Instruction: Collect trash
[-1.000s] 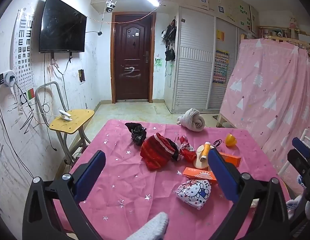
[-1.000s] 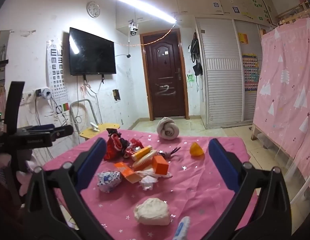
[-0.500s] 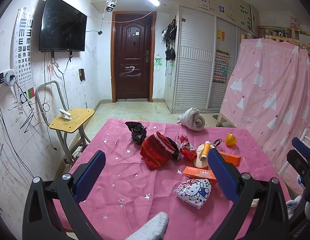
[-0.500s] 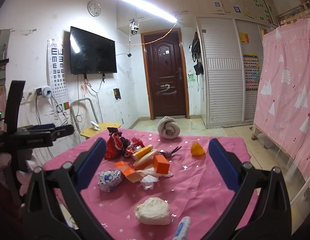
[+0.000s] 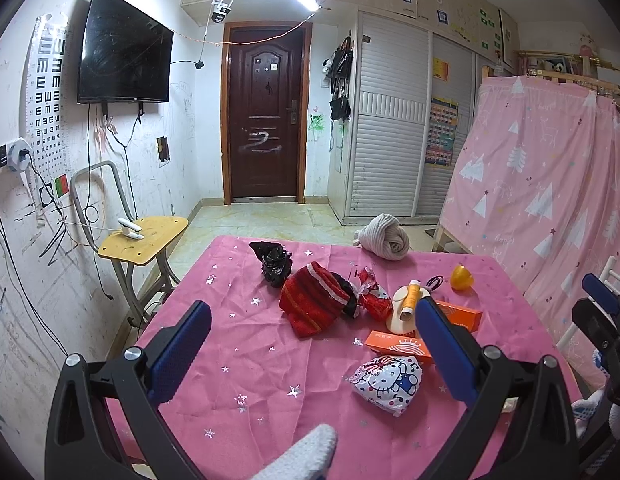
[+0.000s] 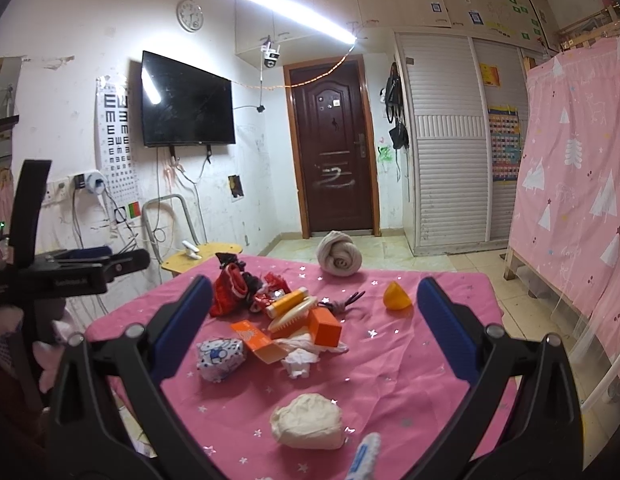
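right wrist view: both the left gripper [image 5: 310,344] and right gripper [image 6: 314,316] hang released and empty; the crumpled white tissue [image 6: 299,362] and wrappers lie uncollected on the pink surface [image 6: 410,364].

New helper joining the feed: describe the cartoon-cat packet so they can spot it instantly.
On the pink tablecloth, find the central clutter; the packet lies at its near edge, just before the flat orange box. It alone is white, crinkly and printed with cartoon cat faces.

A crumpled black plastic bag [image 5: 273,262] lies at the table's 11 o'clock; a crinkled red foil wrapper [image 5: 374,294] sits centrally; a crumpled white tissue [image 6: 299,362] lies toward 6 o'clock.
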